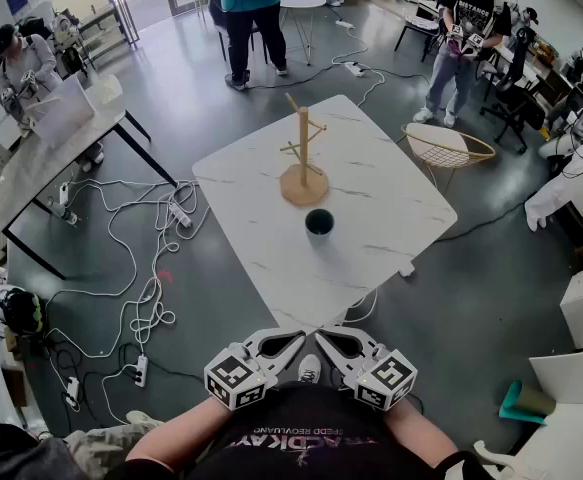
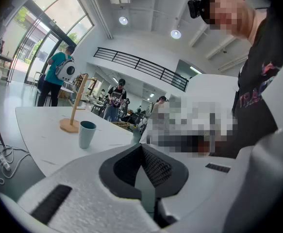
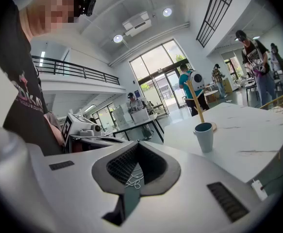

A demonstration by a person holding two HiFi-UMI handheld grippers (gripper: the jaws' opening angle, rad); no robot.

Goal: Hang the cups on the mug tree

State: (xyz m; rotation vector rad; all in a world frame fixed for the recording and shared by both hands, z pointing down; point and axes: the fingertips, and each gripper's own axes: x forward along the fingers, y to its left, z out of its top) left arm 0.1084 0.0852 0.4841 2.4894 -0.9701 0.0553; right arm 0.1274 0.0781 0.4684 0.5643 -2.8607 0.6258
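Observation:
A wooden mug tree stands upright near the middle of the white marble-look table. One teal cup sits upright on the table just in front of its base, with nothing hanging on the pegs. My left gripper and right gripper are side by side close to my body, off the table's near corner. Both are shut and hold nothing. In the left gripper view, the left gripper has the cup and tree far off to the left. From the right gripper, the cup and tree lie to the right.
White cables and power strips sprawl over the floor left of the table. A wire chair stands at the table's right side. A long white desk is at the left, a round table behind. Several people stand around the room.

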